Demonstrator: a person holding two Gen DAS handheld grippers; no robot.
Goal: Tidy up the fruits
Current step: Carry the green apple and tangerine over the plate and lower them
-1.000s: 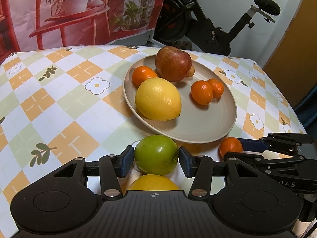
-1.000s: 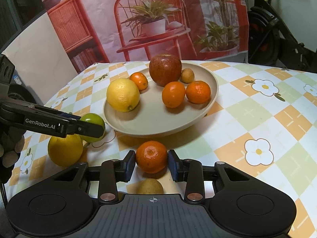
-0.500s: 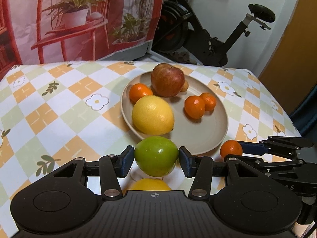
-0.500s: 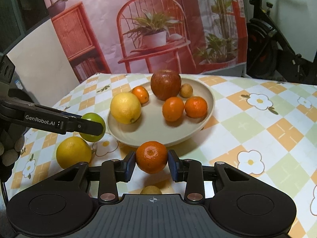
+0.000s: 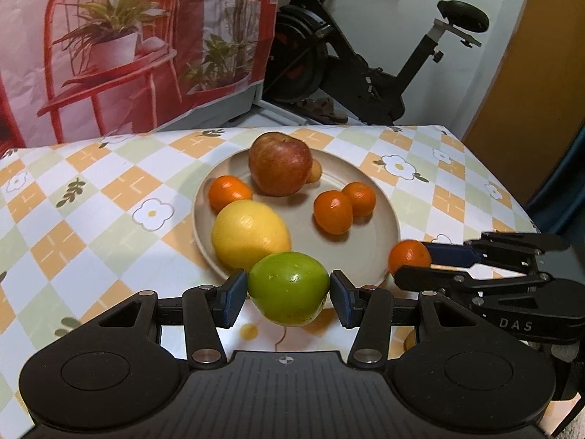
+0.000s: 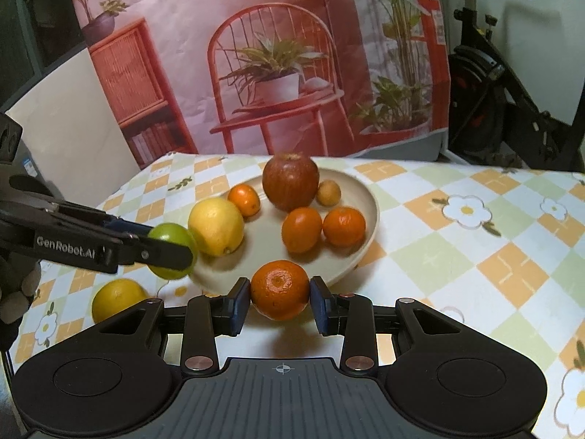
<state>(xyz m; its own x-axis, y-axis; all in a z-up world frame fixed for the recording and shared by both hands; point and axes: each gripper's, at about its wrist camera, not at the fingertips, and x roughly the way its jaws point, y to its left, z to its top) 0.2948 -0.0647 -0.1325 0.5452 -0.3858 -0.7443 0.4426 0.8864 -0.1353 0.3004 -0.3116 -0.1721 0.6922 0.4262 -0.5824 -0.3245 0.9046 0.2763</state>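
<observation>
My left gripper (image 5: pixel 289 297) is shut on a green fruit (image 5: pixel 289 287), held above the near rim of the beige plate (image 5: pixel 369 256). In the right wrist view the same green fruit (image 6: pixel 166 234) shows at the left beside the plate (image 6: pixel 351 183). My right gripper (image 6: pixel 280 305) is shut on an orange mandarin (image 6: pixel 279 289), lifted just in front of the plate's rim; that mandarin (image 5: pixel 408 256) also appears in the left wrist view. On the plate lie a red apple (image 5: pixel 279 168), a yellow lemon (image 5: pixel 250 234), three small mandarins and a small tan fruit (image 6: pixel 328 192).
A yellow fruit (image 6: pixel 115 298) lies on the checked tablecloth (image 6: pixel 475 256) left of the plate. A red printed backdrop (image 6: pixel 274 55) hangs behind the table and an exercise bike (image 5: pixel 365 58) stands beyond the far edge. The table's right edge (image 5: pixel 512 197) is close.
Both grippers have risen with their fruit off the cloth and moved toward the plate's near rim. The yellow fruit and a small tan fruit under them have dropped out of sight.
</observation>
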